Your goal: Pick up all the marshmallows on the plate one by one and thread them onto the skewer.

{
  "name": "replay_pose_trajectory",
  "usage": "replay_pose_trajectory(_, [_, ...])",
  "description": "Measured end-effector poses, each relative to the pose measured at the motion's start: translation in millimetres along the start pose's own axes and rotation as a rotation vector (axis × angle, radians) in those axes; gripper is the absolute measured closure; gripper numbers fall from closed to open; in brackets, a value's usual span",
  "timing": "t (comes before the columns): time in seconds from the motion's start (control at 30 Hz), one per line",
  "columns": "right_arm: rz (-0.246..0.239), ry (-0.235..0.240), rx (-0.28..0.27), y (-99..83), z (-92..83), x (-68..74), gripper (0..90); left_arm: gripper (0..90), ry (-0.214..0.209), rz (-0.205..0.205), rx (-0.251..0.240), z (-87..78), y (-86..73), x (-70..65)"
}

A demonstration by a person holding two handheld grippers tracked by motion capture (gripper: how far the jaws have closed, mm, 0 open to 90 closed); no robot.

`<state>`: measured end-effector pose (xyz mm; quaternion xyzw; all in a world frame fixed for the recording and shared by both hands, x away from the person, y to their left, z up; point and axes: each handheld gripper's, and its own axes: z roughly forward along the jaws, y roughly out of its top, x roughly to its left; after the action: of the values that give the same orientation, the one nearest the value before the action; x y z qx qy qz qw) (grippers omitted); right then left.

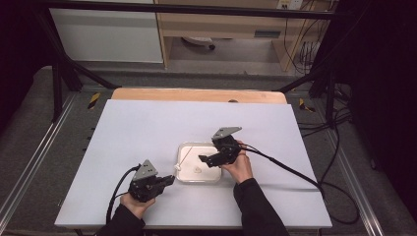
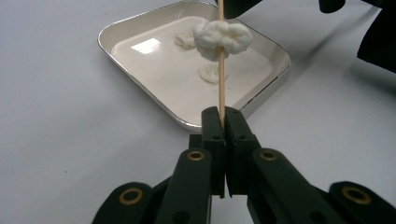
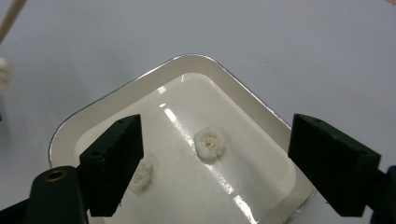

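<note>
Left tool (image 2: 223, 122) clamped on skewer (image 2: 221, 81) bearing one white piece (image 2: 222, 38); right tool (image 3: 212, 158) apart above two pieces (image 3: 209, 144) in tray (image 3: 261, 112) on worktop (image 1: 147, 128). Risks, judged: soft piece crushing under a hard pinch; skewer tilting in its narrow grip.

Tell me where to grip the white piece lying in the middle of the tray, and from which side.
Take the middle white piece across its rounded sides, coming straight down from above: it lies flat on the tray floor, and the raised rim blocks a level approach. The open right hand-held gripper already straddles it.
</note>
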<state>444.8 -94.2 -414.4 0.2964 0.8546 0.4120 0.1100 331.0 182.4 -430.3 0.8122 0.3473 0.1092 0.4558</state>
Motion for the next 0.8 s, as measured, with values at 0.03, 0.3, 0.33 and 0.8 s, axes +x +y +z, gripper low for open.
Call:
replay_pose_trajectory(0.03, [-0.006, 0.001, 0.007, 0.9, 2.2, 0.0, 20.3, 87.8, 0.0, 0.0, 0.0, 0.0, 0.0, 0.0])
replay_pose_trajectory(0.3, [-0.018, 0.02, 0.044, 1.0, 18.2, -1.0, 35.5, 87.8, -0.002, 0.001, 0.001, 0.2, 0.1, 0.2])
replay_pose_trajectory(0.33, [-0.02, 0.02, 0.051, 0.2, 19.8, -1.4, 37.2, 87.8, -0.002, 0.002, 0.001, 0.3, 0.1, 0.1])
replay_pose_trajectory(0.8, [-0.042, 0.039, 0.084, -6.5, 34.1, -4.5, 55.9, 87.8, -0.004, 0.004, 0.004, 1.5, 0.1, -0.3])
